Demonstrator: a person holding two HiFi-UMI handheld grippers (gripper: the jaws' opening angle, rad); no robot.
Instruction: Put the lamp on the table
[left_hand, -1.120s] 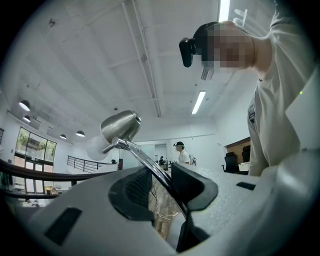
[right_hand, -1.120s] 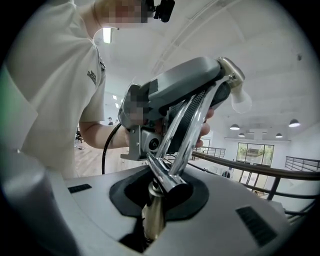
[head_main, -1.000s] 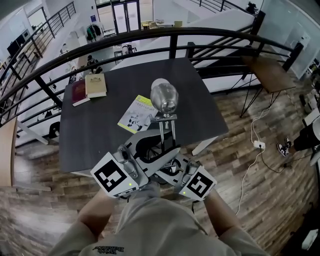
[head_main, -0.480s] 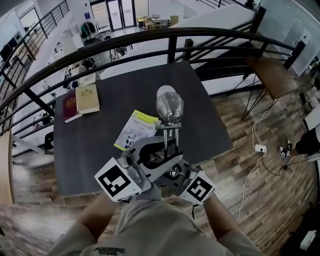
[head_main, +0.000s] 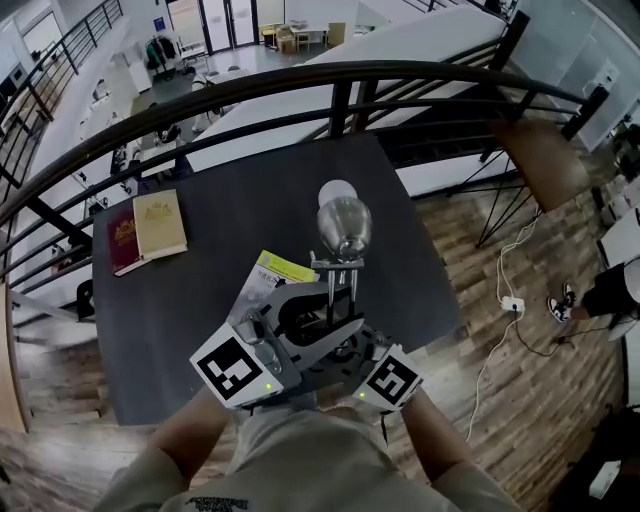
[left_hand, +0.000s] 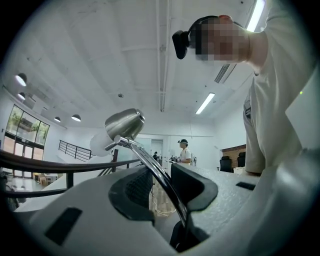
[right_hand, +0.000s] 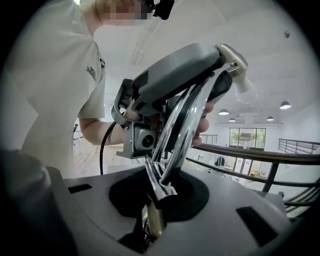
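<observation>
Step in hand: the carry, as I judge it. The lamp (head_main: 343, 225) is off the desk (head_main: 200, 290), held up in the air between both grippers. From the head view its chrome head and bulb sit over the near half of the dark top. It has not been set down yet.

Left gripper (head_main: 312, 312): its jaws pinch the lamp's chrome stem partway up. In the left gripper view (left_hand: 162, 192) the stem runs between the two dark pads and rises to the lamp head (left_hand: 125, 124).

Right gripper (head_main: 345, 348): its jaws are nearly together, clamped on the stem lower down at a joint. The right gripper view (right_hand: 157, 195) shows that piece caught between the pads, with the curved stem (right_hand: 185, 120) rising from it past the left gripper.

The lamp's base is hidden under my grippers in the head view, so I cannot tell how high it rides above the top.

Pose: both forearms come out close together from my body, with the marker cubes toward me and the jaws pointing away toward the desk and the railing (head_main: 250, 85). The two grippers sit side by side and almost touch.

Next move calls for:
- Both hands to go forward together.
- A bare patch right of the booklet (head_main: 268, 272), well away from the books (head_main: 147, 228).
- An even descent so the base lands flat.
- Both jaws to let go only once the lamp stands.
</observation>
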